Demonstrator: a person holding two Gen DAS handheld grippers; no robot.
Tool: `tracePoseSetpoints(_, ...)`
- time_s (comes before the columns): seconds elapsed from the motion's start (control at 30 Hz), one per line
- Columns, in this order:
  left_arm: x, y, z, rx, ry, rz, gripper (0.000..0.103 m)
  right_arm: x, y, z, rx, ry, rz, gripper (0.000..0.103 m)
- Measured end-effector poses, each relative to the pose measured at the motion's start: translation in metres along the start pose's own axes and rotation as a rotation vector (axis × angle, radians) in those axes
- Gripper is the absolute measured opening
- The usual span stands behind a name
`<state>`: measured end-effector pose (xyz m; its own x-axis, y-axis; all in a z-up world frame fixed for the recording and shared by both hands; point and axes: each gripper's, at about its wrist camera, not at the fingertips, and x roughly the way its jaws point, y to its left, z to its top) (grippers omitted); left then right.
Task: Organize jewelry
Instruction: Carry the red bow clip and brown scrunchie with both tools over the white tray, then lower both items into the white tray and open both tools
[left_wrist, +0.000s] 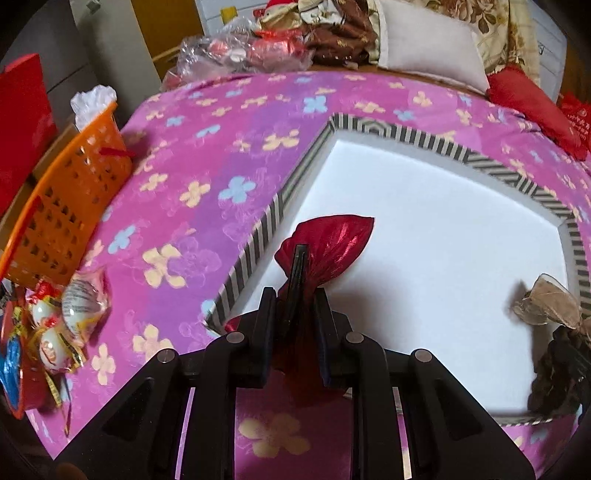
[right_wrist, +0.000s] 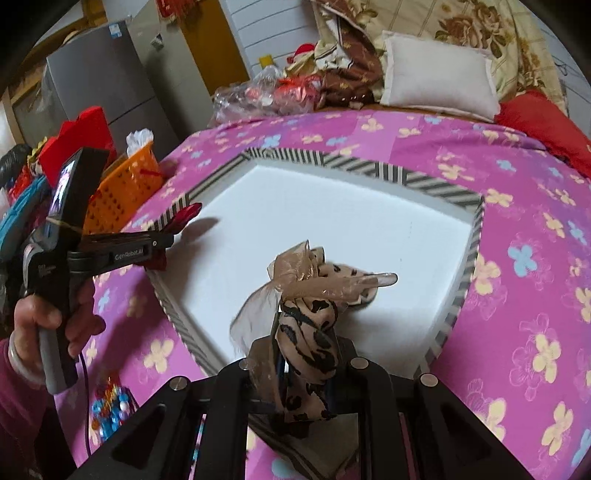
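Jaws clamped on red pouch (left_wrist: 325, 247) and leopard pouch (right_wrist: 314, 332), above white tray (right_wrist: 369, 221); orange basket (left_wrist: 62, 206) alongside.

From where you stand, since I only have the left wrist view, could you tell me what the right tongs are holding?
Observer: The right tongs are shut on a leopard-print pouch with a sheer tan ribbon.
Operator: Thanks. Is it over the white tray?
Observer: Yes, it is above the striped-rim tray, near its front edge.
Operator: And how do my left tongs look from there?
Observer: The left tongs reach over the tray's left rim, gripping the red pouch.
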<state>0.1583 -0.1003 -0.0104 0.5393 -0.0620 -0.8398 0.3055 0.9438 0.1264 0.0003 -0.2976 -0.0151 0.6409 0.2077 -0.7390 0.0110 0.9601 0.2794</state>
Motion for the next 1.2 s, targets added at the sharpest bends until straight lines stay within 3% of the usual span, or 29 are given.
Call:
tracePoseSetpoints(0.33, -0.014, -0.003, -0.038, 0.023, 0.041, -0.057, 0.019, -0.013, -0.016, -0.013, 0.009, 0.02, -0.033, 0.015)
tracePoseSetpoints(0.4, -0.019, -0.003, -0.044, 0.019, 0.035, -0.053, 0.019, -0.013, -0.015, -0.012, 0.009, 0.022, -0.033, 0.02)
tracePoseSetpoints(0.47, -0.022, -0.001, -0.047, 0.002, 0.032, -0.053, 0.019, -0.013, -0.009, -0.011, -0.009, 0.023, -0.03, 0.041)
tracePoseSetpoints(0.57, -0.028, -0.001, -0.05, -0.009, 0.021, -0.042, 0.029, -0.018, 0.004, -0.01, -0.048, 0.008, -0.062, 0.058)
tracePoseSetpoints(0.8, -0.058, 0.001, -0.059, -0.007, -0.064, -0.009, 0.06, -0.047, 0.018, -0.016, -0.064, -0.04, -0.088, 0.059)
tracePoseSetpoints(0.87, -0.07, 0.002, -0.064, -0.004, -0.093, 0.0, 0.061, -0.057, 0.019, -0.022, -0.048, -0.053, -0.085, 0.066)
tracePoseSetpoints(1.2, -0.113, 0.012, -0.097, -0.02, -0.158, 0.016, 0.061, -0.094, 0.041, -0.062, -0.023, -0.087, -0.059, 0.067)
